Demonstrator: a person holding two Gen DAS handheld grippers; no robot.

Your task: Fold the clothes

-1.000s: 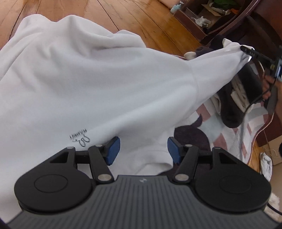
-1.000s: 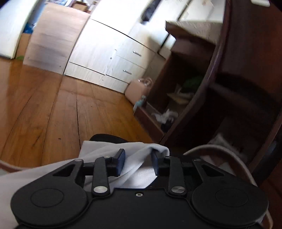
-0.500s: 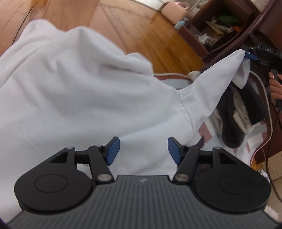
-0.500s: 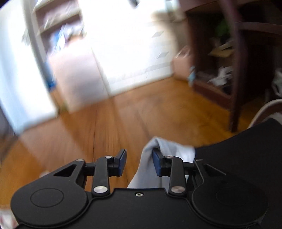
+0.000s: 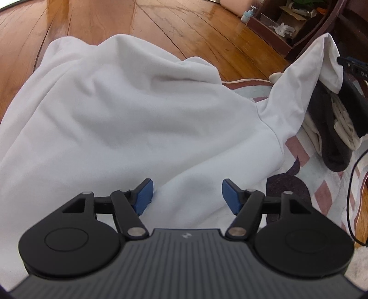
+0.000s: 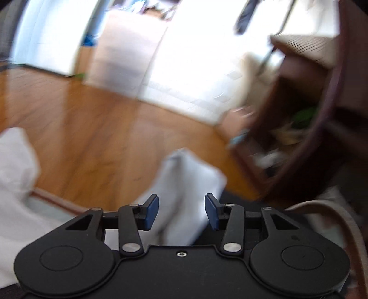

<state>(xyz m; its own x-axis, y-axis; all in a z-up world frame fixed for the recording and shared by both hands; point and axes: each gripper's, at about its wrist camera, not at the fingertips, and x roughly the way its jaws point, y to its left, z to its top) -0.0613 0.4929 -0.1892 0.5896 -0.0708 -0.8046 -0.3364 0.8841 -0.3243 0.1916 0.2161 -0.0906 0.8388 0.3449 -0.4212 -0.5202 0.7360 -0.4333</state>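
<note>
A white sweatshirt lies spread over the floor and rug and fills most of the left wrist view. My left gripper hovers open just above its near part, with nothing between the blue pads. One sleeve is pulled up to the far right into a peak. In the blurred right wrist view that sleeve end fills the gap of my right gripper, whose jaws stand partly apart around the thick cloth.
A patterned rug lies under the garment's right side. A pile of dark and cream clothes sits beyond the sleeve, with a black cable beside it. The wooden floor stretches ahead to a dark shelf unit.
The right gripper has swung with the sleeve, raising it into a higher peak, and its jaws stand slightly wider. The left gripper stays open and now sees the garment from a little further back.
</note>
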